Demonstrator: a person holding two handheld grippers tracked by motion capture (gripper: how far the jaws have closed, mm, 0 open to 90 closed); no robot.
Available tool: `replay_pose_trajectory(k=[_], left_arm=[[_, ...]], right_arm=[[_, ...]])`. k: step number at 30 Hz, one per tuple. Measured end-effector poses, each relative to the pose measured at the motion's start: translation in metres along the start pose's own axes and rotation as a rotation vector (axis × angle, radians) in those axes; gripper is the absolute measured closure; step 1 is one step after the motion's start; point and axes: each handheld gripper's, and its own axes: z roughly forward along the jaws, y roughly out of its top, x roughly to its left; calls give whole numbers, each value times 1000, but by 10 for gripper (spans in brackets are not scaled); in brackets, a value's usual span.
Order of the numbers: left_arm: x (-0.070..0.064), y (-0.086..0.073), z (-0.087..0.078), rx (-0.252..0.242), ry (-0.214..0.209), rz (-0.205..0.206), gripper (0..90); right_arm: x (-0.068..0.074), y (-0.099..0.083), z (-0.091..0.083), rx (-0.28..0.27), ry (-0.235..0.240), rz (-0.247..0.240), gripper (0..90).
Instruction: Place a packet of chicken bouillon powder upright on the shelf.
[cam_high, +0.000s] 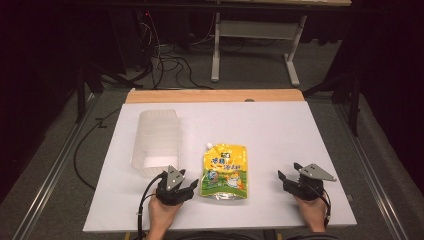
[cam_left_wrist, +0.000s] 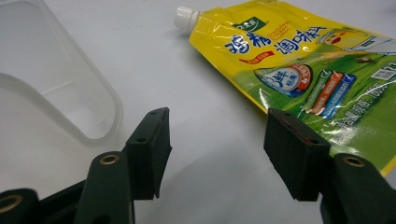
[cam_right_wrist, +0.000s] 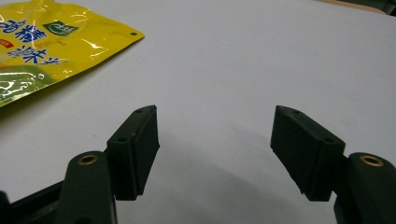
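Inspection of the white table (cam_high: 280, 130) finds one yellow spouted pouch (cam_high: 225, 171) lying flat near the middle of the near half, its white cap (cam_high: 209, 146) at the far left corner and its printed face up. We note a clear plastic container (cam_high: 156, 142) to the left of the pouch, standing apart from it with a strip of bare table between.

We find the left gripper (cam_high: 186, 181) resting on the table at the near left corner of the pouch, just beside its edge. In the left gripper view its jaws stand wide apart with nothing between them; one jaw sits at the pouch's (cam_left_wrist: 299, 70) edge, though we cannot tell whether it touches, and the other lies near the container's (cam_left_wrist: 60, 98) rounded rim.

We record the right gripper (cam_high: 289, 171) on the table well to the right of the pouch, with bare surface between them. Its jaws are likewise spread wide and hold nothing; in the right gripper view (cam_right_wrist: 215, 144) only white table lies between them, and a corner of the pouch (cam_right_wrist: 51, 42) shows at far left.

Each gripper is held by a hand entering from the near edge.
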Motion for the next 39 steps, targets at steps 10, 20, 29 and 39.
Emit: replay_pose_trajectory(k=[10, 20, 29, 39], left_arm=[[0, 0, 0, 1, 4, 3, 406], [-1, 0, 0, -2, 8, 4, 394], [-2, 0, -1, -8, 17, 11, 382], [-2, 1, -2, -8, -2, 9, 371]], right_arm=[[0, 0, 0, 3, 1, -4, 315], [0, 0, 0, 8, 1, -8, 313], [0, 0, 0, 2, 2, -4, 312], [1, 0, 0, 4, -2, -6, 311]])
